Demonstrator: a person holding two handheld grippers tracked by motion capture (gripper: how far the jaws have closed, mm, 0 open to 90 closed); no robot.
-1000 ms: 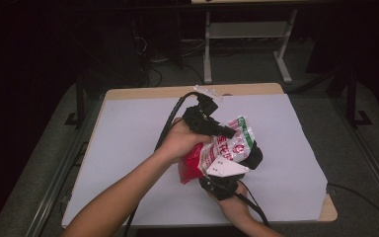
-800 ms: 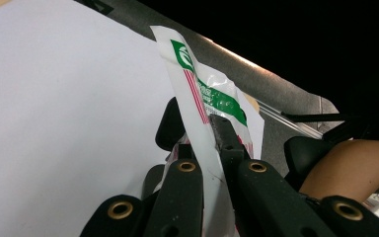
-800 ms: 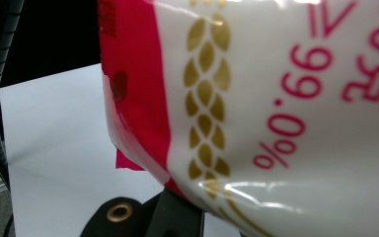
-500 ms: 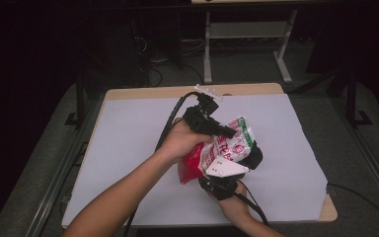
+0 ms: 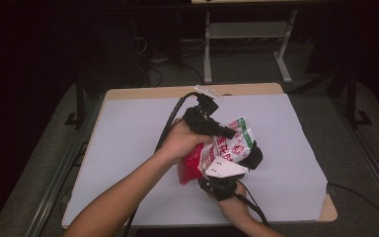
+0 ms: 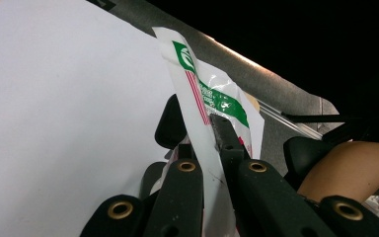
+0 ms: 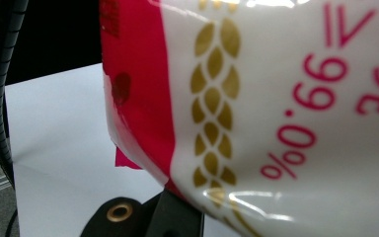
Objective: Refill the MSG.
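A snack bag (image 5: 229,145), white with red print, a red lower part and a green band at its top, is held up over the white table (image 5: 128,148) between both grippers. My left gripper (image 5: 231,132) comes in from the left and is shut on the bag's top edge. In the left gripper view the two black jaws pinch the bag (image 6: 202,94) just below the green band. My right gripper (image 5: 237,159) holds the bag from below, with its grey plate (image 5: 223,169) facing up. In the right gripper view the bag (image 7: 276,108) sits very close and hides the jaw tips.
A white sheet covers the tabletop, with a wooden edge (image 5: 192,91) showing at the back. Black cables (image 5: 170,123) trail from both grippers toward the person. A white-legged frame (image 5: 246,34) stands on the dark floor behind the table.
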